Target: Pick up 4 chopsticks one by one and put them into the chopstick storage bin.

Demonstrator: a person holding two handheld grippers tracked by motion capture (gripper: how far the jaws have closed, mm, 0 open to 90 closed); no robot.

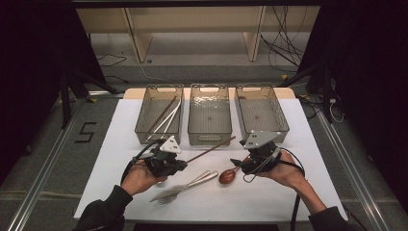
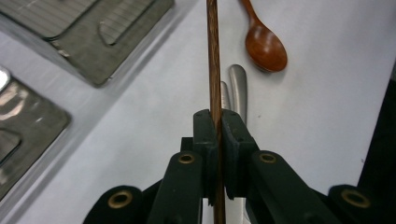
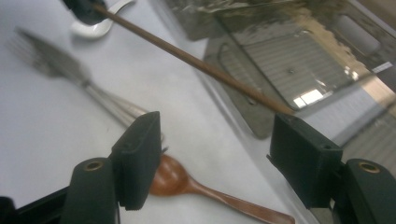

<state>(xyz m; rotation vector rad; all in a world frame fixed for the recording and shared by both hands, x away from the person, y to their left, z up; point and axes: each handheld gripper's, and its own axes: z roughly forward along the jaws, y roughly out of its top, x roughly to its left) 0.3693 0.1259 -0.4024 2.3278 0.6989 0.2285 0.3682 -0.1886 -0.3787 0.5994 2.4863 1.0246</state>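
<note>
The left gripper [image 1: 182, 163] pinches a wooden chopstick [image 1: 211, 148], best carried level to the left bin [image 1: 160, 113]; the right gripper [image 1: 236, 162] gapes empty.

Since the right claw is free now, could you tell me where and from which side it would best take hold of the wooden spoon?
Probably the handle, not the bowl: the spoon lies flat on the table, and the rounded bowl would likely slip, while the handle is slim and straight. The open right claw sits just above it, so coming straight down with the jaws across the handle seems best, clear of the fork.
</note>
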